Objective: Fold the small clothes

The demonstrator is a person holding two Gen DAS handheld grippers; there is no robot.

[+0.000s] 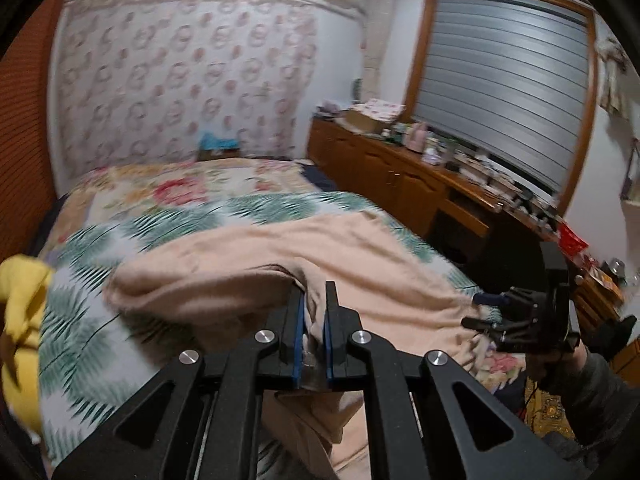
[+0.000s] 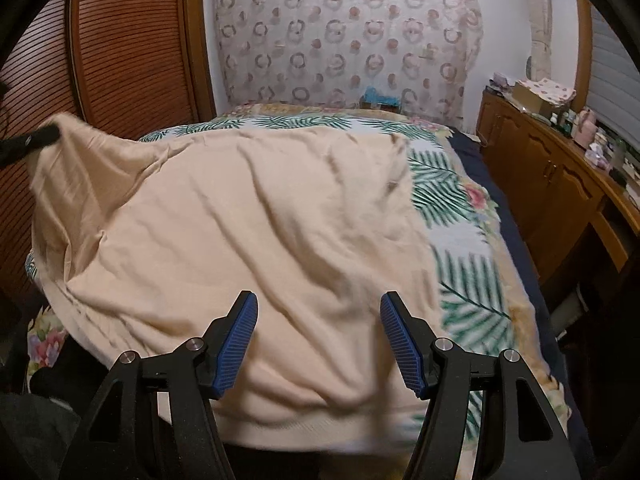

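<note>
A peach sweater lies spread over the leaf-print bedcover, its ribbed hem toward me. My left gripper is shut on a fold of the sweater and holds that corner up off the bed. In the right wrist view the left gripper shows at the far left, with the raised corner hanging from it. My right gripper is open just above the sweater near the hem, with nothing pinched between its blue pads. In the left wrist view the right gripper sits at the sweater's right edge.
A yellow cloth lies at the left edge of the bed. A wooden cabinet loaded with small items runs along the right wall. A louvred wooden door stands to the left. A person's dark sleeve is at the lower right.
</note>
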